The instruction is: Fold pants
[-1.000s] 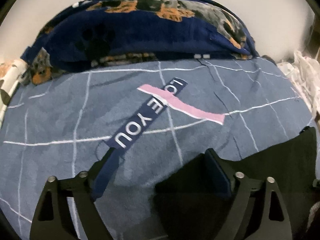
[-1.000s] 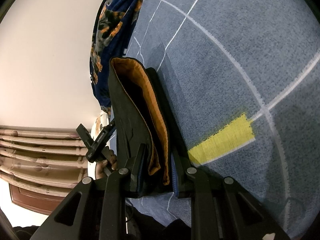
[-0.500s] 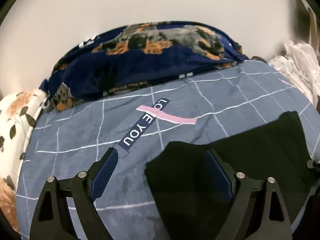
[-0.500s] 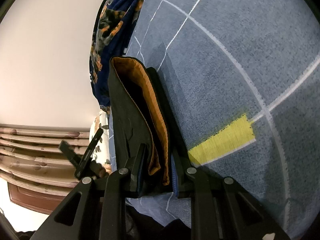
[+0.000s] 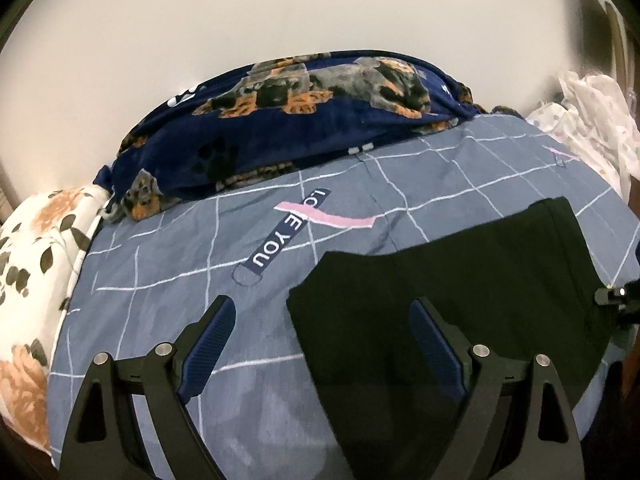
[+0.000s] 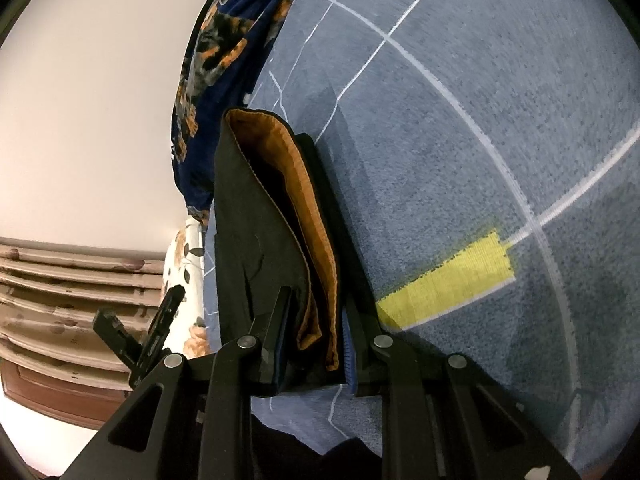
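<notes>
Both right gripper (image 6: 316, 344) jaws pinch the pants (image 6: 272, 240).

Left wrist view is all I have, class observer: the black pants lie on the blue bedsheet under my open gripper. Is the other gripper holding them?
Observer: Yes. The right gripper is shut on a folded edge of the pants.
Operator: Any colour I can't see?
Observer: An orange lining shows inside the fold.
Operator: What lies beside that gripper?
Observer: A yellow patch printed on the bedsheet, right of the fold.
Operator: And my left gripper?
Observer: It shows at the lower left, apart from the pants.
</notes>
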Tool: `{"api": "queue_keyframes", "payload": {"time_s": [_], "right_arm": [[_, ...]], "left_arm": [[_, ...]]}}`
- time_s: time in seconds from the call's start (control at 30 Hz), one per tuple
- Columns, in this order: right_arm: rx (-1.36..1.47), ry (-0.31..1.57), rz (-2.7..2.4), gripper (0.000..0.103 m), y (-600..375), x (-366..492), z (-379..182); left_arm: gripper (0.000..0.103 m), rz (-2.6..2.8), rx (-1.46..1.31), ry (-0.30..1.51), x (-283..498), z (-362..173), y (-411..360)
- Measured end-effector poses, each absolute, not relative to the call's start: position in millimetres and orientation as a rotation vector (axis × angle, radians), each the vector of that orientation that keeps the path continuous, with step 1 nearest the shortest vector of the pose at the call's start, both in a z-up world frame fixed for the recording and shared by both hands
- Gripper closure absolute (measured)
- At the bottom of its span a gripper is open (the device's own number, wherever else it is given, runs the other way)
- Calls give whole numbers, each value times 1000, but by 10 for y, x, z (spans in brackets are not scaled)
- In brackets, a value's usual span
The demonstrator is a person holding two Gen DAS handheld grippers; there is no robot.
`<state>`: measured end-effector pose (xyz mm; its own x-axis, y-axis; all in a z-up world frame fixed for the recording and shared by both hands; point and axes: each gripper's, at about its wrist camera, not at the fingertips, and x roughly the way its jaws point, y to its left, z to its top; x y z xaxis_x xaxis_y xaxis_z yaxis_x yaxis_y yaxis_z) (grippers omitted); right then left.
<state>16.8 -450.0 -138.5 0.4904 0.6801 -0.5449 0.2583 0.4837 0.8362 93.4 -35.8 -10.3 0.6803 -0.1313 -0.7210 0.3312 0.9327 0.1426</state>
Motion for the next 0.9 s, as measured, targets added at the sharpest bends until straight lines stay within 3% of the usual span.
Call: {"api": "queue_keyframes", "payload": {"time_s": [0.17, 0.27, 0.37, 0.4, 0.43, 0.57, 0.67, 0.87, 0.9], "right_arm": [[1004, 1100, 303, 83, -4448, 195, -1292], [899, 1138, 282, 75, -4371, 249, -1153], [753, 1144, 272, 40, -4282, 317, -965], [691, 1147, 227, 11, -4283, 330, -914], [607, 1135, 173, 2, -4307, 357, -843], [628, 1123, 241, 3, -4488, 495, -873], [652, 1152, 310, 9, -4530, 637, -981], [486, 1202, 388, 12, -4232, 857, -975], [473, 1208, 407, 15, -4175, 875, -979]], "left_arm": [[14, -272, 253, 834, 861, -170, -298], [14, -340, 107, 946, 869, -277, -86], [14, -393, -16, 1051, 908, -450, 119], [16, -419, -49, 1081, 914, -497, 141], [16, -453, -87, 1109, 921, -540, 160], [16, -553, -135, 1176, 952, -675, 102], [16, -654, -199, 1236, 995, -817, 7], [16, -769, -316, 1229, 1166, -856, -60], [23, -789, -337, 1222, 1183, -869, -72]]}}
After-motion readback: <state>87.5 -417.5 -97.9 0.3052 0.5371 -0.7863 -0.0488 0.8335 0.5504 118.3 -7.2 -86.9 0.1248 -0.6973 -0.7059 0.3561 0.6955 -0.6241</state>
